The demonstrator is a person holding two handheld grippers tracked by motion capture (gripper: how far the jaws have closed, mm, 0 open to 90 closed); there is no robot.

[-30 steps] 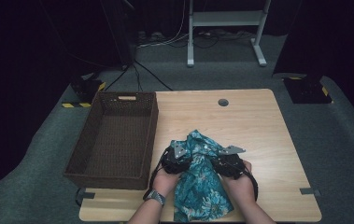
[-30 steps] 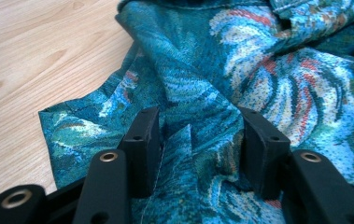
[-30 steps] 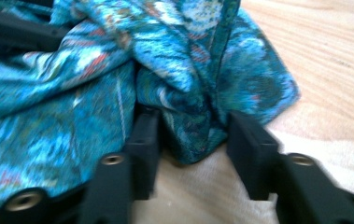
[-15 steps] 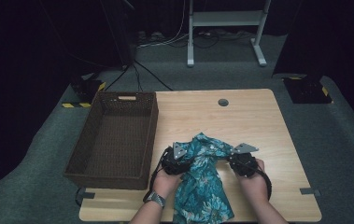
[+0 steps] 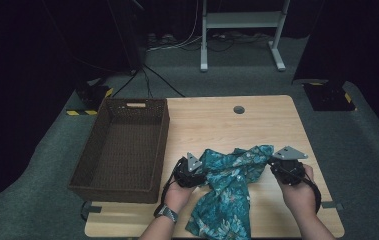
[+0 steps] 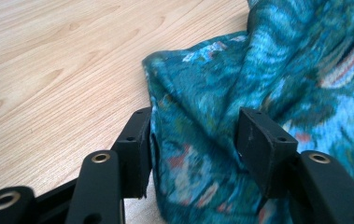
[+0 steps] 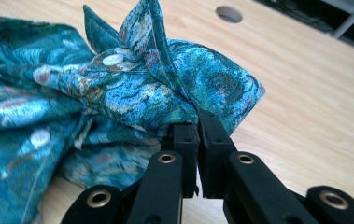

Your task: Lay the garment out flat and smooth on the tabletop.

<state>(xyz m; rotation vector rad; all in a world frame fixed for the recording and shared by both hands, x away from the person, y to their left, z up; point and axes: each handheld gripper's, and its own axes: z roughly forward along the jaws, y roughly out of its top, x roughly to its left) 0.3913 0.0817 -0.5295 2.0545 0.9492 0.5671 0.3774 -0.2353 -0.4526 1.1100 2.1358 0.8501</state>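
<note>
shirt: teal patterned button shirt (image 5: 229, 190) bunched on the bench (image 5: 212, 120), front centre
left tongs (image 6: 195, 140): half open, fabric fold between, grip unclear
right tongs (image 7: 197, 135): clamped on shirt edge
nearby: brown wicker basket (image 5: 122, 147) left of the shirt, apart from it

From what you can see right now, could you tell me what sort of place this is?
Probably a recording studio or lab, not a home: a lone wooden table stands on grey carpet against black surroundings, with loose cables and a white stand behind it. A wicker basket and a teal shirt are the only props.
</note>
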